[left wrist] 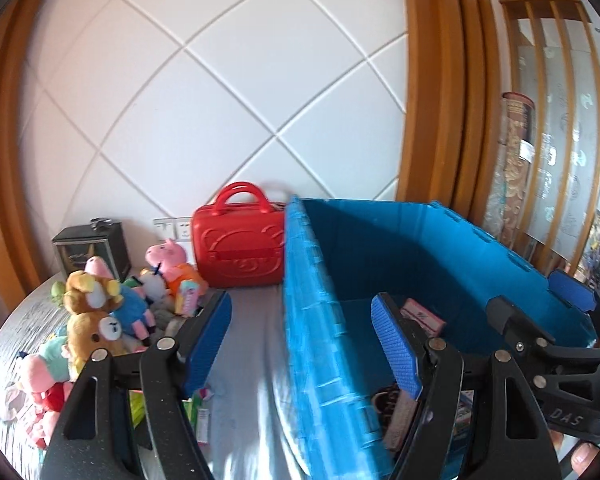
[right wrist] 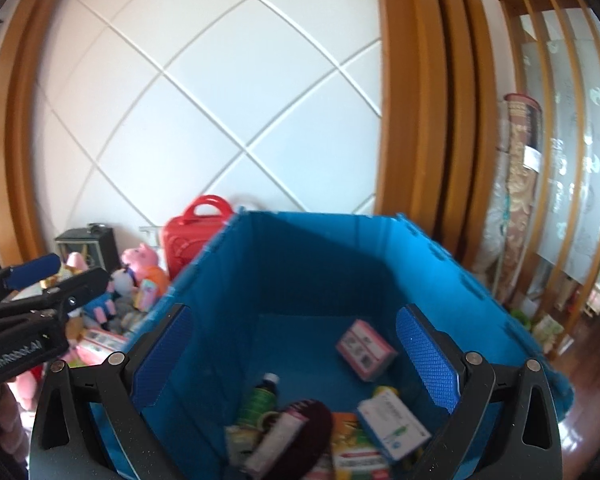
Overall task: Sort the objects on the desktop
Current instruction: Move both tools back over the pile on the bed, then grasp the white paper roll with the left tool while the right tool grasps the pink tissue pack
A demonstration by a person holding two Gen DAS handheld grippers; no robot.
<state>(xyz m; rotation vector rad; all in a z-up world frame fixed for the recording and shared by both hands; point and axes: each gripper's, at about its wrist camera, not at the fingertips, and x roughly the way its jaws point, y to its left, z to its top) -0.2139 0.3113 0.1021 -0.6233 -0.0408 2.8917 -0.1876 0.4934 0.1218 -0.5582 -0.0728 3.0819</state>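
A blue crate [left wrist: 312, 320] stands open on the grey tabletop [left wrist: 252, 360]. My left gripper [left wrist: 302, 346] is open and empty, its blue pads astride the crate's left wall as seen from here. My right gripper [right wrist: 296, 358] hangs wide open over the crate [right wrist: 320, 264], holding nothing. In the crate lie a pink box [right wrist: 366, 350], a green bottle [right wrist: 260, 400], a white and green box [right wrist: 394, 426] and a dark maroon item [right wrist: 312, 420]. A heap of plush toys [left wrist: 112, 308] sits to the left of the crate. Each gripper shows at the edge of the other's view.
A red toy case [left wrist: 238, 244] and a black box [left wrist: 92, 248] stand against the white panelled wall behind the toys. Small packets [left wrist: 202, 416] lie under my left gripper. A wooden door frame [left wrist: 432, 120] and a rolled carpet [left wrist: 516, 168] rise right of the crate.
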